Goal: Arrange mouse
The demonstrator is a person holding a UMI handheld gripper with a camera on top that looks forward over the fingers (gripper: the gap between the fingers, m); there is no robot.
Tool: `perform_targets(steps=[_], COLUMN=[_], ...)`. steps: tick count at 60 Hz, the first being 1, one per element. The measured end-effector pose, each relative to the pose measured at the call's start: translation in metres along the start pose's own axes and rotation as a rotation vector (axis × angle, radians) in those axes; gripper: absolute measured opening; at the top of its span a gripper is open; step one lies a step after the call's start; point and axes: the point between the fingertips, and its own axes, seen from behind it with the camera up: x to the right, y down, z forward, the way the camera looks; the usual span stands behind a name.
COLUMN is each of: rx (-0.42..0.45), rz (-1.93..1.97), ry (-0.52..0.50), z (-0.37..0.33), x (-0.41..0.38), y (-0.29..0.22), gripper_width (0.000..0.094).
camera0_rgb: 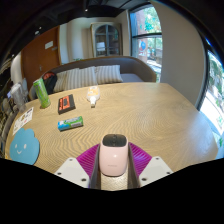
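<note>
**Mouse between the jaws at the counter's near edge**

The gripper [113,168] hangs low over the near edge of the counter [150,115], with the mouse [114,156] standing between its two pink pads [88,156]. The pads flank the mouse closely on both sides, but whether they press on it or merely bracket it cannot be told from this view (the contact lines are hidden by the mouse's own body). Equally uncertain is whether the mouse rests on the wood or is lifted clear.

As a judgement: the task appears to be mid-course. The mouse has been reached; where it is to be set down is not shown, so the placing remains.

The mouse is small and rounded, white or pale grey, with a darker band across its top end and a faint pink tint low on its back. It points away from the camera, toward the counter's middle.

Further off, toward the far left corner, lie a green bottle [42,93], a dark case [66,103], a small green box [70,123] and a blue plate [25,147].
</note>
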Motion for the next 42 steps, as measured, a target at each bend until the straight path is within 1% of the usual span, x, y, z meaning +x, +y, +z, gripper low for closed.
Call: perform_targets(steps=[7, 11, 13, 17, 20, 27, 31, 33, 34, 37, 38, 39, 42], rx=[-0.045, -0.046, -0.019, 0.064, 0.126, 0.233, 0.227, 0.223, 0.208, 0.164, 0.146, 0.139, 0.077], rz=[0.037, 0.083, 0.095, 0.112, 0.099, 0.028, -0.020, -0.050, -0.062, -0.092, -0.101, -0.112, -0.131], ry=[0.035, 0.075, 0.085, 0.068, 0.025, -0.081, -0.150, -0.172, -0.182, -0.212, -0.221, -0.229, -0.228], z=[0.000, -0.007, -0.016, -0.038, -0.056, -0.086, -0.077, -0.079, -0.075, -0.066, -0.063, -0.059, -0.049], x=[0.001, 0.000, -0.004, -0.035, -0.076, -0.195, -0.263, -0.300, -0.311, -0.346, -0.356, -0.368, -0.385], y=[0.000, -0.009, -0.025, -0.068, -0.104, -0.144, -0.132, -0.113, -0.112, -0.083, -0.072, -0.050, -0.022], gripper_width=[0.0427, 0.0398, 0.0374, 0.0366, 0.0362, 0.0363, 0.0359, 0.0359, 0.0359, 0.0360, 0.0360, 0.0359, 0.0363])
